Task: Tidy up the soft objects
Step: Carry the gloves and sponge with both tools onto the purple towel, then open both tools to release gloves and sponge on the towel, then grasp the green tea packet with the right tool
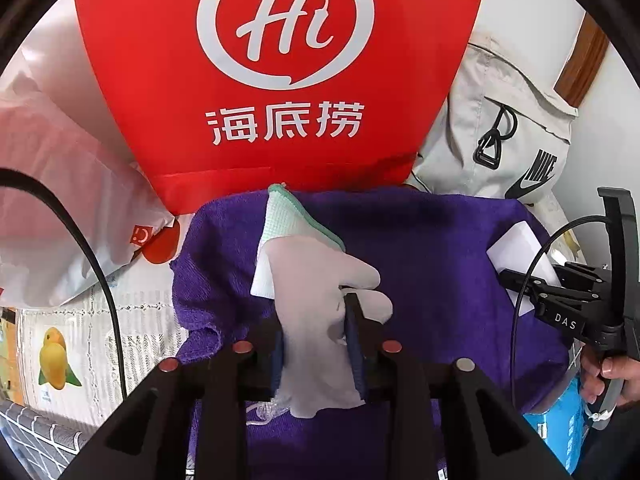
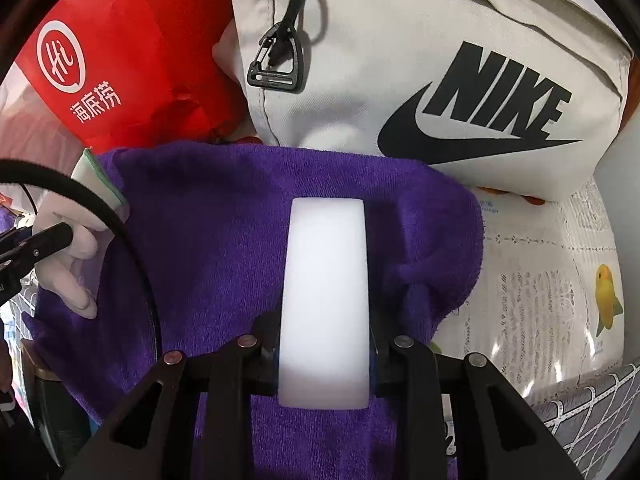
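Observation:
A purple towel (image 1: 420,248) (image 2: 208,220) lies spread on the table. My left gripper (image 1: 316,320) is shut on a pale grey glove (image 1: 312,272), which hangs between its blue pads just above the towel. Under the glove lie a white sponge (image 1: 262,280) and a green-edged white cloth (image 1: 288,220). My right gripper (image 2: 324,320) is shut on a long white foam block (image 2: 326,272), held over the middle of the towel. In the left wrist view the right gripper (image 1: 516,280) holds the block (image 1: 516,244) at the towel's right side. The glove (image 2: 68,276) shows at the right wrist view's left edge.
A red paper bag (image 1: 260,60) (image 2: 120,60) and a grey Nike backpack (image 1: 500,140) (image 2: 400,60) stand close behind the towel. A pinkish plastic bag (image 1: 48,200) lies at the left. A bird-print tablecloth (image 2: 560,280) covers the table. A blue pack (image 1: 560,420) sits under a person's hand (image 1: 612,372).

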A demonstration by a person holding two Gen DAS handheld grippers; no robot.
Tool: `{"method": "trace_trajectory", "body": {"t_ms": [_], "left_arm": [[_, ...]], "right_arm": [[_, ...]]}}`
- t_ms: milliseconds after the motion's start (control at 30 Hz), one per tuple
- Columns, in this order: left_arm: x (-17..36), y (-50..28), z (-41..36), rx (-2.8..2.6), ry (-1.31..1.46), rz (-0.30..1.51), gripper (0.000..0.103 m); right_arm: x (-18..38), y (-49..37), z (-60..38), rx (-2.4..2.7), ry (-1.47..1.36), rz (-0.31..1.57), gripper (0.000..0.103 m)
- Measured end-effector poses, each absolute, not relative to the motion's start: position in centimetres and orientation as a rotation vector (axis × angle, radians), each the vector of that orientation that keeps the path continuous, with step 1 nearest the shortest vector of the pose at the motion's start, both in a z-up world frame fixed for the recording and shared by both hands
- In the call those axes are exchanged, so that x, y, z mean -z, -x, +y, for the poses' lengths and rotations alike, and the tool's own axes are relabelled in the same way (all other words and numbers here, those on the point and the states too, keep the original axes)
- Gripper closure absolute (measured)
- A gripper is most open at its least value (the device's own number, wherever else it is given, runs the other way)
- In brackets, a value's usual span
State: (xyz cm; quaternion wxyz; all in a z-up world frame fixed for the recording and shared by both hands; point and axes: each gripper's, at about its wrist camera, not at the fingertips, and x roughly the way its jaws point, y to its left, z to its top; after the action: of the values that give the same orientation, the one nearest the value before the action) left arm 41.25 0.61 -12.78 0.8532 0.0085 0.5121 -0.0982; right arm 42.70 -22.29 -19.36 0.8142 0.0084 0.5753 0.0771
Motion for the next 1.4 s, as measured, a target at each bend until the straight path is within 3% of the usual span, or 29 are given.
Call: {"method": "trace_trajectory", "body": {"t_ms": [200, 267, 367, 933, 1067, 1200, 1400], "left_arm": [[11.9, -40.5, 0.6, 0.204, -0.039, 1.066, 0.060], [11.3, -39.8, 0.8, 0.209, -0.055, 1.071, 0.042], [10.2, -38.7, 0.9, 0.196, -0.073, 1.021, 0.038], [4.4, -29.2, 6.0, 0.229, 0.238, 0.650, 0.034], [3.9, -27.5, 5.8, 0.249, 0.226, 0.675, 0.031], [3.4, -25.4, 5.5, 0.282, 0.194, 0.696, 0.030], [1.9, -20.8, 5.8, 0.251, 0.196, 0.608, 0.031]], "right_arm": [[18.2, -42.0, -22.2, -0.183, -0.011, 1.213, 0.050], [17.5, -41.4, -21.8, -0.176, 0.016, 1.192, 0.043], [16.3, -40.5, -21.4, -0.192, 0.018, 1.158, 0.042], [8.7, -31.1, -21.6, -0.253, -0.038, 0.932, 0.042], [6.6, -27.1, -21.1, -0.335, -0.088, 0.828, 0.041], [5.0, -22.5, -20.6, -0.366, -0.157, 0.701, 0.023], [5.4, -17.0, -18.2, -0.376, -0.059, 0.700, 0.023]]}}
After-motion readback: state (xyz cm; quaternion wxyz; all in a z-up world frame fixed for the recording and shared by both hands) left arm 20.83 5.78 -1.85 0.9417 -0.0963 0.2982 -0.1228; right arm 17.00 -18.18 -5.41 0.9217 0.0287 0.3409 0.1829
